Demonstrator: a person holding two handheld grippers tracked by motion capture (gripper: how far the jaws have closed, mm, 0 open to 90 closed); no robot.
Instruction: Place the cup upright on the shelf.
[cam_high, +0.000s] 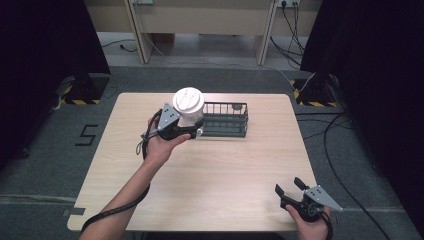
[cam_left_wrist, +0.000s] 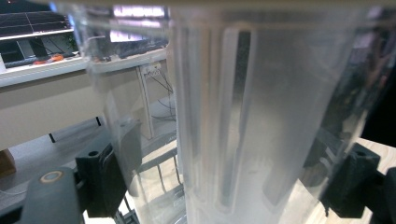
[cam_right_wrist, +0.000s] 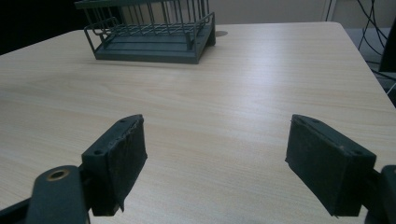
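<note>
A translucent plastic cup (cam_high: 188, 106) with a white lid stands upright in my left gripper (cam_high: 190, 131), which is shut on its lower wall. In the left gripper view the cup (cam_left_wrist: 261, 116) spans the gap between the two black jaws of the left gripper (cam_left_wrist: 229, 186). It is held at the left end of a dark green wire basket (cam_high: 226, 120); whether it touches the basket I cannot tell. My right gripper (cam_high: 289, 186) is near the table's front right corner, open with nothing in it. In its own view the right gripper (cam_right_wrist: 222, 170) faces the basket (cam_right_wrist: 149, 35) across bare table.
The light wooden table (cam_high: 210, 170) sits on grey carpet. Black stands with hazard-striped bases flank the far corners, and cables run over the floor to the right. A pale bench stands behind the table.
</note>
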